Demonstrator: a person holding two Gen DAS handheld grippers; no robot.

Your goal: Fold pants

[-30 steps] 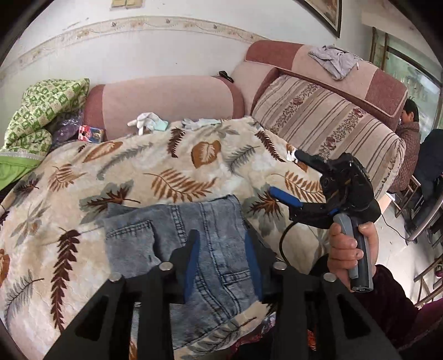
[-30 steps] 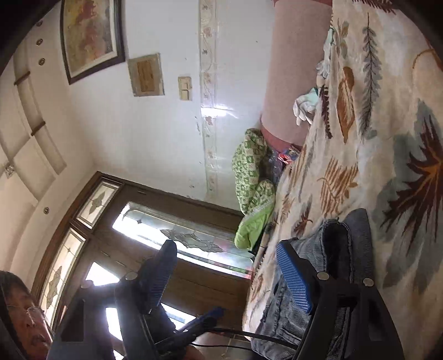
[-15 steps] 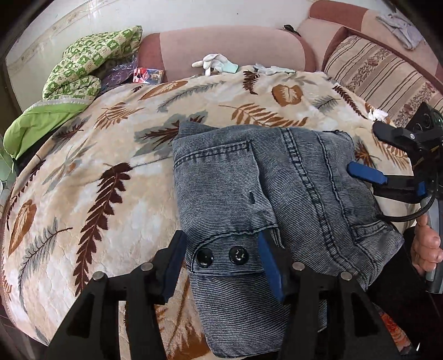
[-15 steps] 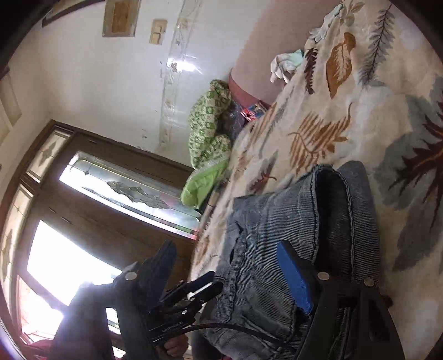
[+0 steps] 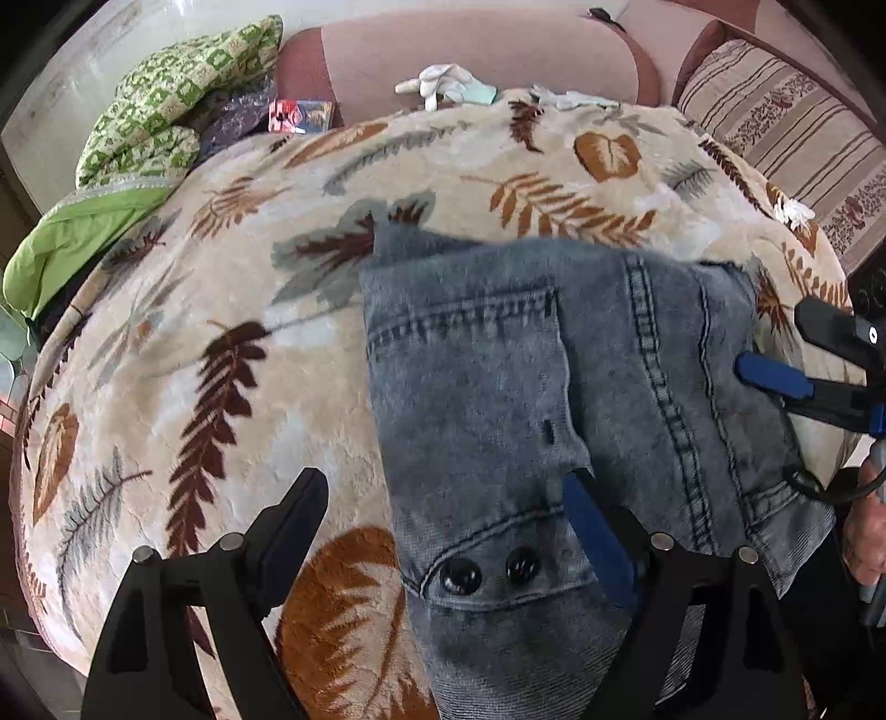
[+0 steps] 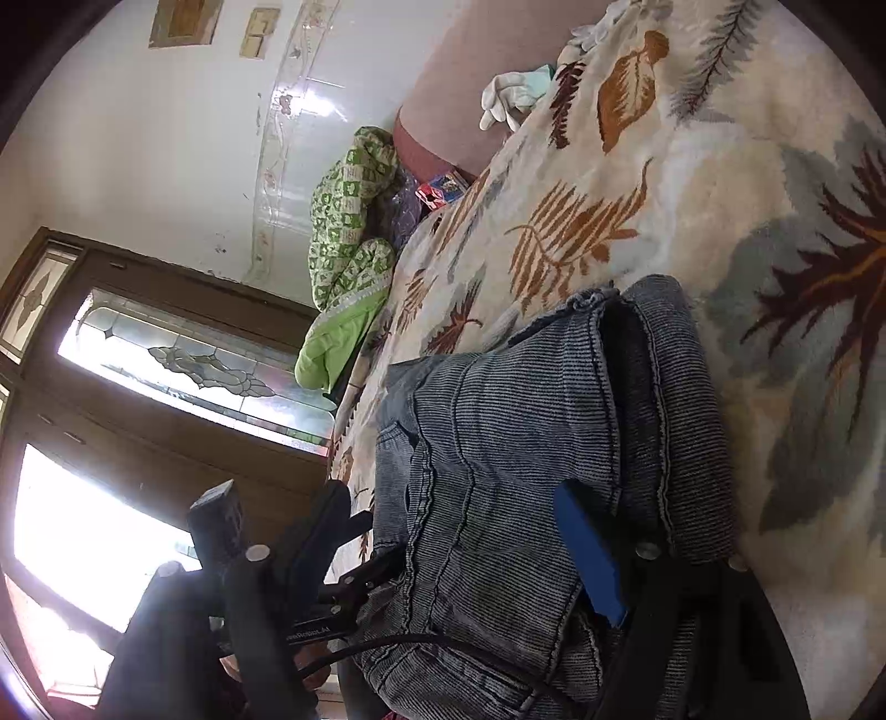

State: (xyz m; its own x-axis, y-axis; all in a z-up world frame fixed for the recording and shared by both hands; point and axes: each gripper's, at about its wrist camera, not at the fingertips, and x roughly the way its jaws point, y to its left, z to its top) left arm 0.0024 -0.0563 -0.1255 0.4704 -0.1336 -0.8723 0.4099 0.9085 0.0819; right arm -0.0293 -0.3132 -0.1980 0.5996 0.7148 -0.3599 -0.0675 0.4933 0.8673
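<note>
Folded grey-blue denim pants (image 5: 554,399) lie on the leaf-patterned blanket (image 5: 232,354), with the two-button waistband nearest the left wrist camera. My left gripper (image 5: 443,493) hangs over the waistband corner. Its jaws are opening: one finger is over bare blanket, the blue pad is over the denim, and neither presses. My right gripper (image 5: 775,349) stands open at the pants' right edge. In the right wrist view the pants (image 6: 526,443) are a thick stack lying loosely between the right gripper's (image 6: 454,515) wide fingers.
A green quilt (image 5: 155,127), a small colourful box (image 5: 302,115) and white gloves (image 5: 443,83) lie at the blanket's far edge against the pink sofa back (image 5: 470,50). A striped cushion (image 5: 786,127) is at the right. A hand (image 5: 864,531) shows at the right edge.
My left gripper's jaws have widened and let go of the denim, and it has tipped down over the waistband. The pants now lie flat on the blanket. The right gripper has swung toward the pants.
</note>
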